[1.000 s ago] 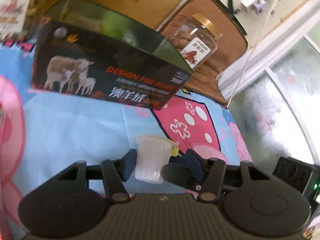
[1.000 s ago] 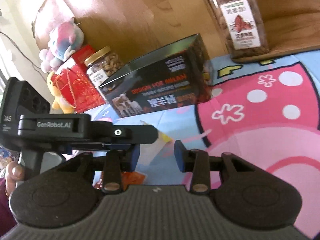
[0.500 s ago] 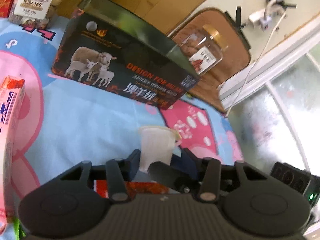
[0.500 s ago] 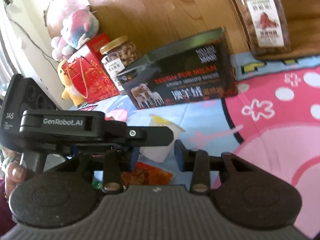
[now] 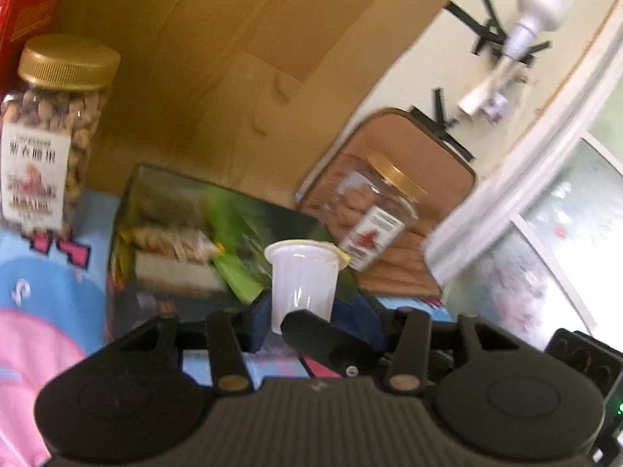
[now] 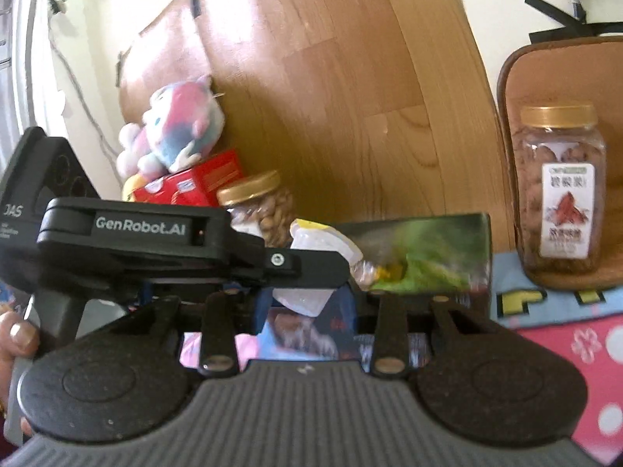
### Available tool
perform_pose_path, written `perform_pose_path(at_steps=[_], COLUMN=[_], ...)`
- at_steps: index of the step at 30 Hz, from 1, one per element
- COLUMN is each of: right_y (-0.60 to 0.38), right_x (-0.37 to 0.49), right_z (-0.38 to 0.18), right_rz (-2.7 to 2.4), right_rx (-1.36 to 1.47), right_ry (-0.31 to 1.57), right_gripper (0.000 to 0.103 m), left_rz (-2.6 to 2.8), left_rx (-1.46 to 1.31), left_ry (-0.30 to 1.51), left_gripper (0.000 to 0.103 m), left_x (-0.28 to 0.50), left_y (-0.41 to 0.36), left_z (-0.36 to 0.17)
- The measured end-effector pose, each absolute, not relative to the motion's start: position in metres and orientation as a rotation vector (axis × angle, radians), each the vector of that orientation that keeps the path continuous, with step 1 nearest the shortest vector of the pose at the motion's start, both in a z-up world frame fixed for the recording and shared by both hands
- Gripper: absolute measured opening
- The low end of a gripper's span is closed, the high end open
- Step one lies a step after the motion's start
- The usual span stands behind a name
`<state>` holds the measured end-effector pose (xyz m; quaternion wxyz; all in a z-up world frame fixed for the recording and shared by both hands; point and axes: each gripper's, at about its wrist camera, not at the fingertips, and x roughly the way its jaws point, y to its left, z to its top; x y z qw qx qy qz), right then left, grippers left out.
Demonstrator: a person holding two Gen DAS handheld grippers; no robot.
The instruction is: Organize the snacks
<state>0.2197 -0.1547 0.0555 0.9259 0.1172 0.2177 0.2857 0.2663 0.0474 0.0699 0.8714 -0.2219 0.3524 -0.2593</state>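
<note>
carrying a jelly cup to the box

jelly cup point(image 5: 303, 280) sits pinched upright in the left gripper point(image 5: 311, 317), just before the open box point(image 5: 175, 233) already holding snacks. right gripper point(image 6: 305, 313) half-open, apparently empty beside it. jars outside remain.

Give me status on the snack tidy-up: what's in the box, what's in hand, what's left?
Done: the open dark cardboard box already holds some wrapped snack packets.
In hand: the left gripper is clamped on a small translucent white plastic cup with a yellow-edged lid, carried near the box. The right gripper looks empty.
Left: the cup isn't in yet. The two gold-lidded clear jars stand outside.
</note>
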Motion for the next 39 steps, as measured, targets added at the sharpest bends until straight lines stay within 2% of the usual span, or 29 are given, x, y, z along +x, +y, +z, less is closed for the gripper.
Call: perform_pose_path(at_steps=[5, 11, 20, 30, 37, 39], right_y=[-0.141, -0.155, -0.173, -0.184, -0.139, -0.116], right_x=[0.249, 0.239, 0.183, 0.139, 0.134, 0.136], right_z=[0.047, 0.042, 0.044, 0.021, 0.025, 0.027], right_rz=[0.519, 0.440, 0.430, 0.524, 0.640, 0.675], right_rx=[0.180, 0.203, 0.242, 0.380, 0.377, 0.342], right_ry=[0.460, 0.442, 0.411, 0.601, 0.685, 0.702], right_gripper=[0.040, 0.041, 0.041, 0.042, 0.043, 0.047], left_rz=[-0.462, -0.470, -0.518, -0.443, -0.279, -0.274], left_rx=[-0.438, -0.445, -0.482, -0.556, -0.637, -0.656], left_ry=[0.754, 0.754, 0.712, 0.680, 0.663, 0.661], left_gripper=[0.046, 0.047, 0.047, 0.047, 0.047, 0.047], left_x=[0.291, 0.294, 0.244, 0.149, 0.126, 0.122], left_y=[0.042, 0.036, 0.049, 0.121, 0.183, 0.190], left_z=[0.064, 0.058, 0.077, 0.058, 0.044, 0.039])
